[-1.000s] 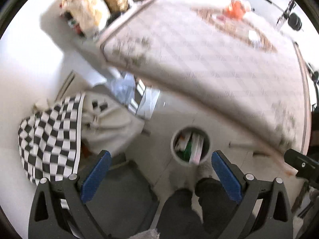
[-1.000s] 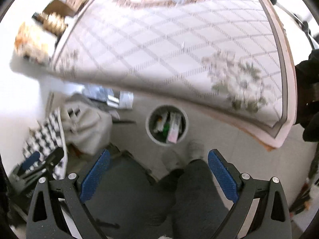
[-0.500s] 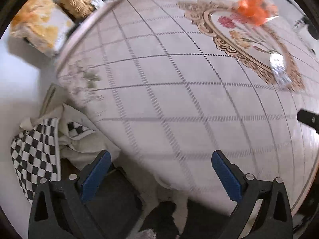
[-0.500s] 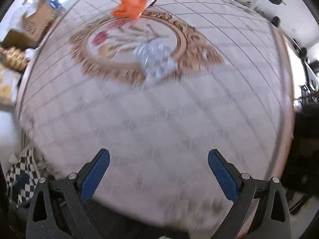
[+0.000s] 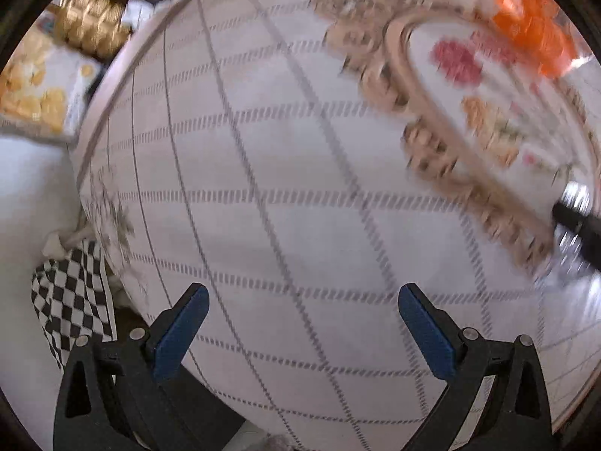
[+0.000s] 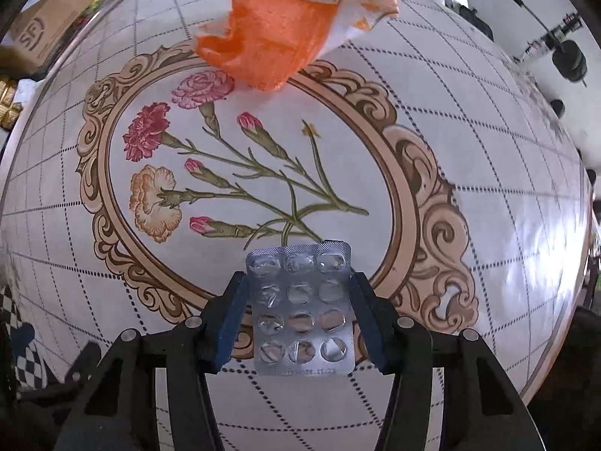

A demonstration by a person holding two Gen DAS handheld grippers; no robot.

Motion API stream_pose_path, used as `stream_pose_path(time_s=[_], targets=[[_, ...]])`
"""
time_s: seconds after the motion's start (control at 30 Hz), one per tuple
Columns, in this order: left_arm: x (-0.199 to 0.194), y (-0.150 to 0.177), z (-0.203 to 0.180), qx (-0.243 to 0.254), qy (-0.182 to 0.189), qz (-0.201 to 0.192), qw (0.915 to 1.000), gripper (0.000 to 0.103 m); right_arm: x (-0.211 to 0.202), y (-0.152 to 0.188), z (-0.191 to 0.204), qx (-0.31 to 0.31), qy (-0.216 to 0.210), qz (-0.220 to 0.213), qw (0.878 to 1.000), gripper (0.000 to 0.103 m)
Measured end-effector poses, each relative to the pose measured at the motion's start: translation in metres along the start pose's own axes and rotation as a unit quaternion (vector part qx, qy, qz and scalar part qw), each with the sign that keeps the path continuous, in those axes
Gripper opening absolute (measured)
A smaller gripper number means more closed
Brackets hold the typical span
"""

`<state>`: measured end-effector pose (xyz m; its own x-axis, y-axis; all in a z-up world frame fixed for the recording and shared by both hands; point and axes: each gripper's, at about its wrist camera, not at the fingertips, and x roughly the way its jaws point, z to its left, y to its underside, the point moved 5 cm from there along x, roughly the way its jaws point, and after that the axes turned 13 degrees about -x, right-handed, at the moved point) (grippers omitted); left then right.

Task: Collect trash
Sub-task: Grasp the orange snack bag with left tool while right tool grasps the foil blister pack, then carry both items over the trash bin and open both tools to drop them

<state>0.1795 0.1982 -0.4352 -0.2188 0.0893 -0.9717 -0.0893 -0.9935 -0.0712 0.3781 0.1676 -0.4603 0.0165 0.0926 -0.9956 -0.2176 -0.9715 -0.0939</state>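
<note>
A silver empty blister pack [image 6: 300, 308] lies flat on the round flowered tablecloth [image 6: 469, 112]. My right gripper [image 6: 298, 280] points straight down over it, its jaws closing, and the blue pads meet the pack's two long edges. Behind it lies a crumpled orange wrapper [image 6: 278, 26] with a barcode, also visible blurred in the left wrist view [image 5: 533, 30]. My left gripper [image 5: 302, 293] hangs open over bare tablecloth [image 5: 263, 150] with nothing between its fingers. The right gripper's black tip [image 5: 578, 221] shows at that view's right edge.
A cardboard box [image 6: 41, 26], a golden ribbed object [image 5: 92, 32] and a yellow-and-white package [image 5: 37, 105] stand past the table's far left rim. A black-and-white checkered cloth [image 5: 71, 312] hangs below the left edge. Black equipment [image 6: 569, 60] stands at the far right.
Both grippers swung from over the floor bin onto the table. The right gripper came down over the blister pack and its wide jaws closed onto the pack's edges. The left stayed open.
</note>
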Motion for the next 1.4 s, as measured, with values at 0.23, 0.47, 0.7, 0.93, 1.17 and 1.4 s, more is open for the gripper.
stream_pose_path(time_s=[0.23, 0.47, 0.7, 0.93, 1.17, 1.4], targets=[[-0.063, -0.06, -0.092, 0.079, 0.066, -0.064, 0.9926, 0.102, -0.005, -0.002, -0.103, 0.144, -0.039, -0.003, 0.989, 0.057], [-0.087, -0.096, -0.199, 0.18, 0.108, -0.08, 0.9745, 0.102, 0.009, -0.012, -0.197, 0.207, -0.023, 0.001, 0.978, 0.057], [-0.059, -0.108, -0.242, 0.216, 0.107, -0.036, 0.9699, 0.089, 0.029, -0.028, -0.233, 0.223, -0.03, 0.003, 0.974, 0.057], [-0.067, -0.106, -0.246, 0.206, 0.123, -0.045, 0.9696, 0.037, 0.043, -0.038, -0.228, 0.218, -0.025, -0.004, 0.976, 0.057], [-0.084, -0.096, -0.222, 0.197, 0.138, -0.071, 0.9681, 0.02, 0.024, 0.004, -0.199, 0.221, -0.03, -0.014, 0.975, 0.057], [-0.132, -0.083, -0.167, 0.17, 0.141, -0.121, 0.9677, 0.019, -0.011, 0.027, -0.17, 0.201, -0.023, -0.063, 0.977, 0.057]])
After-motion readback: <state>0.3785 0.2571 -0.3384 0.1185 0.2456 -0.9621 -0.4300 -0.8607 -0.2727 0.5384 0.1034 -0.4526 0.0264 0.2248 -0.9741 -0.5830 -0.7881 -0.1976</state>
